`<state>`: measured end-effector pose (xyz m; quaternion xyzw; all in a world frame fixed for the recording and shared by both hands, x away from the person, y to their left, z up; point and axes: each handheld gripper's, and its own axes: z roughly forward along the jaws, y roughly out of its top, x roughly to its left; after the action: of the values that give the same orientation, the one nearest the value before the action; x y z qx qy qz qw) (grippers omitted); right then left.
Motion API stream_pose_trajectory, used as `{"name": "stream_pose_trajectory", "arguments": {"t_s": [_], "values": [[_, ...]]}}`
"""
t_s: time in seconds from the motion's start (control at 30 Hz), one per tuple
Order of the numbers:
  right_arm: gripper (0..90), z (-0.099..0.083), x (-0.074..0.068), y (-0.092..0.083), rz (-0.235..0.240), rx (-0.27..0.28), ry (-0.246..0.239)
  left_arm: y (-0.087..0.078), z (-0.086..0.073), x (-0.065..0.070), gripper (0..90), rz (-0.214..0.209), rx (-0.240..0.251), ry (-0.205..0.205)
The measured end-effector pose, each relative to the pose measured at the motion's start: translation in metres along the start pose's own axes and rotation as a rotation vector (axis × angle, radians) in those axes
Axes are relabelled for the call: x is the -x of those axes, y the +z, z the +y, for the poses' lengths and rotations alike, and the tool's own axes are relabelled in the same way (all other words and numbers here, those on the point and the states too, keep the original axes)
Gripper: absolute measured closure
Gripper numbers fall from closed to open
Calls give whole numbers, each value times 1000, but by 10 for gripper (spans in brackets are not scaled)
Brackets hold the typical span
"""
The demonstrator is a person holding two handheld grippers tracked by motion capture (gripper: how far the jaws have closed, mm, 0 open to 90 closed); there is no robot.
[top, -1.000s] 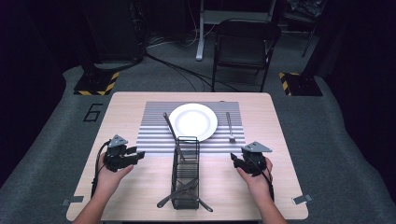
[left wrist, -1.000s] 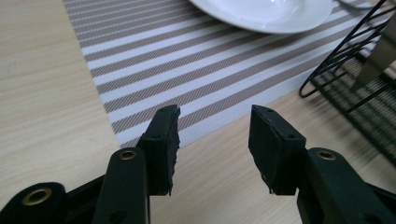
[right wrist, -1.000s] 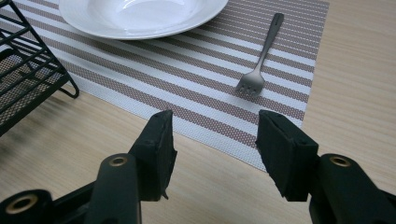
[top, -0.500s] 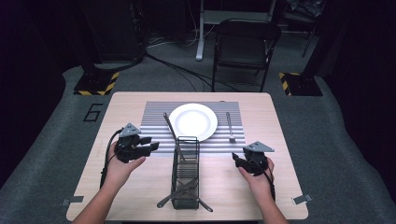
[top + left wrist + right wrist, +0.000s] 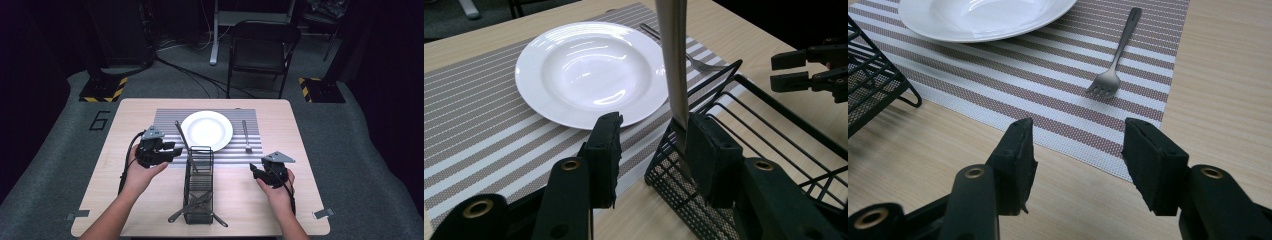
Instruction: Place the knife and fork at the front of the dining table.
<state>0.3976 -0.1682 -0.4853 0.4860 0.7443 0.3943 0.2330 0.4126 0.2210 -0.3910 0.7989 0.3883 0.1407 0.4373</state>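
At the near end of the tall black wire cutlery basket (image 5: 189, 190), a few grey metal utensils (image 5: 197, 207) lie crossed, waiting to be taken out. To the basket's right, the right gripper (image 5: 254, 170) rests on the pale wooden table (image 5: 115, 130), released, with nothing between its jaws.

At the basket's far left corner, the left gripper (image 5: 175, 149) straddles a long flat grey metal utensil (image 5: 674, 60) that leans out of the basket. Its jaws have just been closing. The utensil stands between them against one pad (image 5: 711, 150), the other well apart, so it is not yet clenched.

Beyond the basket, a round white plate (image 5: 206, 130) sits on a grey-and-white striped placemat (image 5: 165, 120). A grey metal fork (image 5: 246, 136) is already laid beyond the basket's right side, beside the plate. The place setting looks partly done: the leaning utensil is probably next, and the rest follow.
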Motion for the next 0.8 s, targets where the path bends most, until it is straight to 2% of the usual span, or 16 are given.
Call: {"name": "stream_pose_trajectory", "arguments": {"t_s": [0.3,0.5,0.63,0.67,0.8], "values": [[459,1,-1,-1,4,11,-5,13,6,7,574,-21,1,1],[459,0,0,-1,3,9,-1,23,7,9,617,-39,1,-11],[458,0,1,-1,4,10,-1,27,8,10,645,-44,6,10],[458,0,1,-1,2,7,-1,28,7,11,648,-48,8,-2],[458,0,2,0,3,5,-1,31,7,11,676,-52,10,2]]}}
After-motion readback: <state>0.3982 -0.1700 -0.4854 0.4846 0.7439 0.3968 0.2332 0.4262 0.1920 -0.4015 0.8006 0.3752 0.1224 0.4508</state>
